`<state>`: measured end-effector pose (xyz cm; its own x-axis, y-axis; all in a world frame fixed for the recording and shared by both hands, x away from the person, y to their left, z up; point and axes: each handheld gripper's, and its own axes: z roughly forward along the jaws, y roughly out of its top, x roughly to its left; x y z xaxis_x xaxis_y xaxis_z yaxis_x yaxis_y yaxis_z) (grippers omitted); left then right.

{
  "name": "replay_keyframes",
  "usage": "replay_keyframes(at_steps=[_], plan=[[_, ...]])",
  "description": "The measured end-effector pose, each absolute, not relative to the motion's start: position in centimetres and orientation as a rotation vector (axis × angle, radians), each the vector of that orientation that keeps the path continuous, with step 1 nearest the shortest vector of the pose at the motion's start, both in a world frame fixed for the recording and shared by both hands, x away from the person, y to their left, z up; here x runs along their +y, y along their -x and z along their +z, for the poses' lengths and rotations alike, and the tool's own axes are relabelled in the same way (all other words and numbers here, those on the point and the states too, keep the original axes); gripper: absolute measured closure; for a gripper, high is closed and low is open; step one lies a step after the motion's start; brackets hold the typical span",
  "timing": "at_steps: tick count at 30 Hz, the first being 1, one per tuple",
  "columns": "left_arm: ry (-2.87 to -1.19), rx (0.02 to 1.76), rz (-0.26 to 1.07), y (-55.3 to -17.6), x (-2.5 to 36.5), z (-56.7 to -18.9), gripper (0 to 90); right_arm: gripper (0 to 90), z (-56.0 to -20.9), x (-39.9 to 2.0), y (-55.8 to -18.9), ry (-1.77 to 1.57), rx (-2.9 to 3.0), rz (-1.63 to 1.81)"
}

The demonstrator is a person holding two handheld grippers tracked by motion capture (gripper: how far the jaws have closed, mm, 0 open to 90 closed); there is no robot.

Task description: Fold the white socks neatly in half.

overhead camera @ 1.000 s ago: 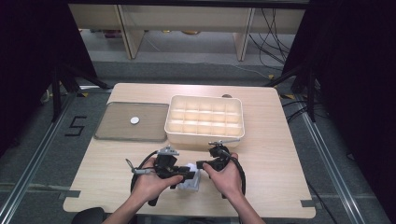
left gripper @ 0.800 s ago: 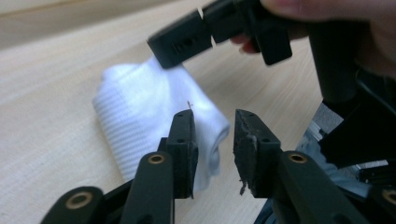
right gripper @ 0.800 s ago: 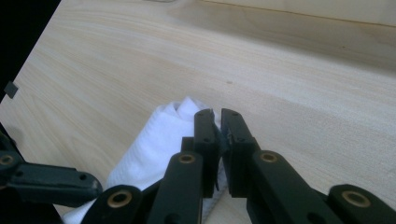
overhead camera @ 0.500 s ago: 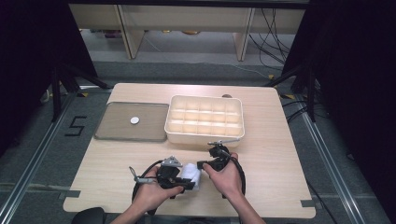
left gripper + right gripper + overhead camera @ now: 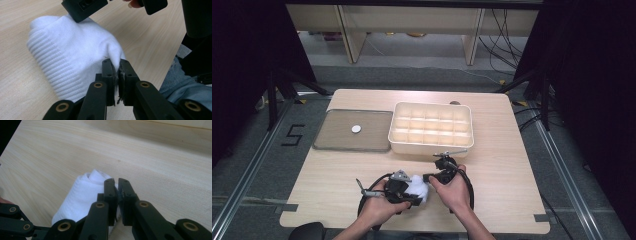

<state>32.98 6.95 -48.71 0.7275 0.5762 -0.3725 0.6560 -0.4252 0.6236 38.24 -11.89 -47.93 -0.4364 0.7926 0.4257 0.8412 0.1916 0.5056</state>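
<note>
**A:** What is sitting on the table point(image 5: 512, 150) right now?

**B:** A pale wooden table is holding a cream compartment tray point(image 5: 431, 128) toward the far middle, and a flat grey lid point(image 5: 337, 142) is lying just to its left with a small white disc point(image 5: 356, 129) resting on it. Near the front edge, a person's two hands are working at a white sock point(image 5: 72, 60), which is lying rolled into a bundle between them.

**A:** What is the left gripper point(image 5: 117, 68) doing?

**B:** Its jaws have just been closing, and they are now pinching a fold of the white knit at the bundle's near edge. In the left gripper view the fabric is bunching up between the two black jaws, with almost no gap showing.

**A:** And the right gripper point(image 5: 116, 187)?

**B:** It is clamping the same sock from the opposite side. In the right gripper view its jaws are standing nearly together, with a bit of white cloth caught between them and the rolled end poking out just beyond the tips.

**A:** Where is the sock relative to the tray?

**B:** It is resting on the bare wood in front of the tray, well apart from it, close to the person's edge of the table.
</note>
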Motion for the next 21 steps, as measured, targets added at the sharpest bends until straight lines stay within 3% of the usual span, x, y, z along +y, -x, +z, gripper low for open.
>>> replay_keyframes(at_steps=[8,17,21], plan=[[-2.138,0.931,-0.127,-33.0,6.9,-48.8,83.7,85.0,-48.2,-11.8,-38.2,1.624,-2.409,-1.082],[-2.126,0.932,-0.129,-33.1,7.0,-48.6,83.3,69.7,-46.8,-11.4,-37.3,1.614,-2.44,-1.047],[-2.125,0.938,-0.123,-33.1,7.0,-48.7,82.8,74.0,-47.3,-11.6,-37.3,1.594,-2.447,-1.041]])
